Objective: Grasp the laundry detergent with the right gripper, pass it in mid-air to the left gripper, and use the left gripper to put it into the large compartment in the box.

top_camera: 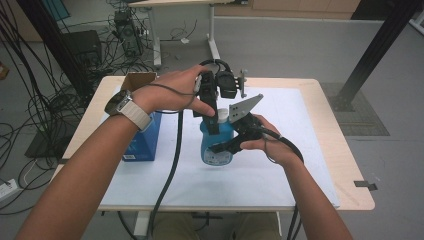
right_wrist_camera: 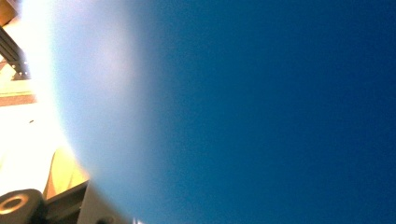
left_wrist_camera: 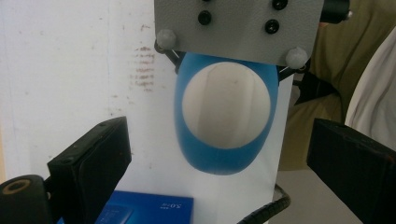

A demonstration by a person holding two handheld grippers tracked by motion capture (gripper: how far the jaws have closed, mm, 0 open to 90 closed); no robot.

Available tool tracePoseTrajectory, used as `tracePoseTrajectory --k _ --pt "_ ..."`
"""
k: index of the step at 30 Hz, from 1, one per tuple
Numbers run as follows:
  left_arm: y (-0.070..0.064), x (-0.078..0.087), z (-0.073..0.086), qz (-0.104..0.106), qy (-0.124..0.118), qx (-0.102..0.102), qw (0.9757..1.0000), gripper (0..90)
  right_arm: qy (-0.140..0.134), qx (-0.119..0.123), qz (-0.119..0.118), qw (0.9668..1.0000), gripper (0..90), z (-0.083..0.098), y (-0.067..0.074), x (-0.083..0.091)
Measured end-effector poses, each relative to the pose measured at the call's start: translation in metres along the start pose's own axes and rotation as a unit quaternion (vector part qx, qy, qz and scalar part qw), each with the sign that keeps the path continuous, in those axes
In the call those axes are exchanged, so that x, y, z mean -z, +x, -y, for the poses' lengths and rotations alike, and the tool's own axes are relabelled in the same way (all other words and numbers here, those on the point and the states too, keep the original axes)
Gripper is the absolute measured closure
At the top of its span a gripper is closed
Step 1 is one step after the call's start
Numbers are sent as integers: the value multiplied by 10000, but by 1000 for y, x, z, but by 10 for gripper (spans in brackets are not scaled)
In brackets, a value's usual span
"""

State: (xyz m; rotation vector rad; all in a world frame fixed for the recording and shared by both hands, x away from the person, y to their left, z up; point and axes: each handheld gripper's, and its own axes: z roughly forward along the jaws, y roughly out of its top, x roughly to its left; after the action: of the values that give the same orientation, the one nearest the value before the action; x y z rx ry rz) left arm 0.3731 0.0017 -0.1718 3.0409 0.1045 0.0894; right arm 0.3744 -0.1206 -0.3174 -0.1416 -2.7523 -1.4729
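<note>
- Blue plastic bottle [top_camera: 217, 145] with a white cap [left_wrist_camera: 226, 105] stands upright on the white mat [top_camera: 300, 165], near the middle of the table [top_camera: 345, 165].
- Right gripper [top_camera: 220, 148] holds the bottle at its body from the person's right side, jaws closed on it; in the right gripper view the blue wall [right_wrist_camera: 261, 112] is pressed close against the camera.
- Left gripper [top_camera: 212, 120] hangs directly above the cap and points down, its jaws wide open, one on each side, not touching.
- Bottle's long axis runs vertical, in line with the left gripper, so I judge the coming move is straight down onto the cap.
- Blue box [top_camera: 145, 142] lies apart, at the person's left.
</note>
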Motion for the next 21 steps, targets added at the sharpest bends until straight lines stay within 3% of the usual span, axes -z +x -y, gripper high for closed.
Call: tracePoseTrajectory --k 21 --pt "0 0 0 3 -22 -23 10000 70 0 -20 -7 10000 437 -1 -1 0"
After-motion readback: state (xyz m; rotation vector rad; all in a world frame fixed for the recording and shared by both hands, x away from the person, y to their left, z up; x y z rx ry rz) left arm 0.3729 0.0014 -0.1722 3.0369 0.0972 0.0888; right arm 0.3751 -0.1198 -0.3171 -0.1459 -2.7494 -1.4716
